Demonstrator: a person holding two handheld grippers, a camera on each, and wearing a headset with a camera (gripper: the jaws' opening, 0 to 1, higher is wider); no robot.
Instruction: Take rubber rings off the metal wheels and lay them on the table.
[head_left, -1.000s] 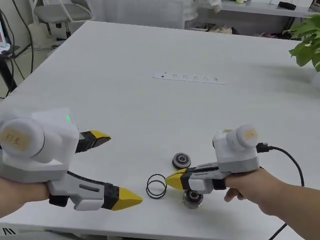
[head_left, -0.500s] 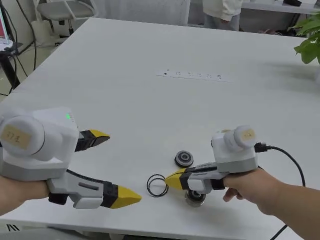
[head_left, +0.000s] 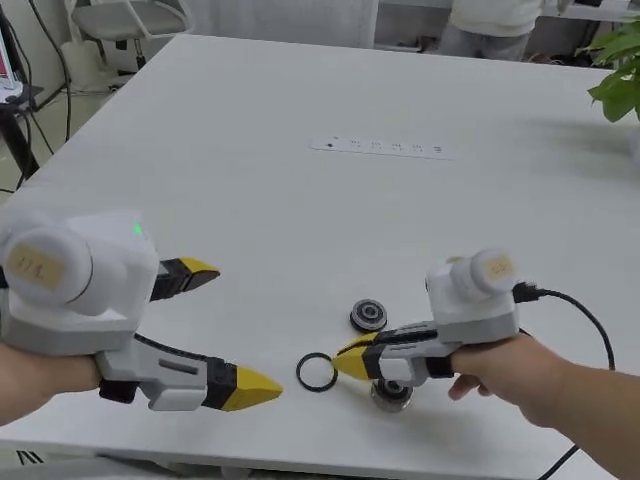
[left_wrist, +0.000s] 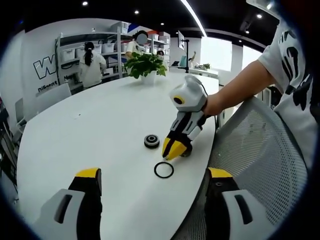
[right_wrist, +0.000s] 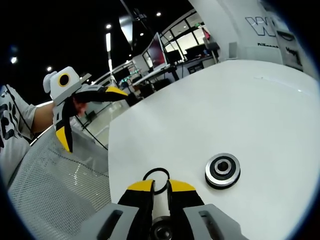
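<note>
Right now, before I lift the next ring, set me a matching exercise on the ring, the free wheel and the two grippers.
Things:
1. rubber ring
2. free wheel
3. left gripper
4. right gripper

States:
A. jaws wide apart, holding nothing
B. jaws close together, over a second wheel
C. black loop flat on the table, just off the right gripper's yellow tips
D. metal disc flat on the table beyond the ring, untouched

Pairs: 1-C, 2-D, 3-A, 4-B
</note>
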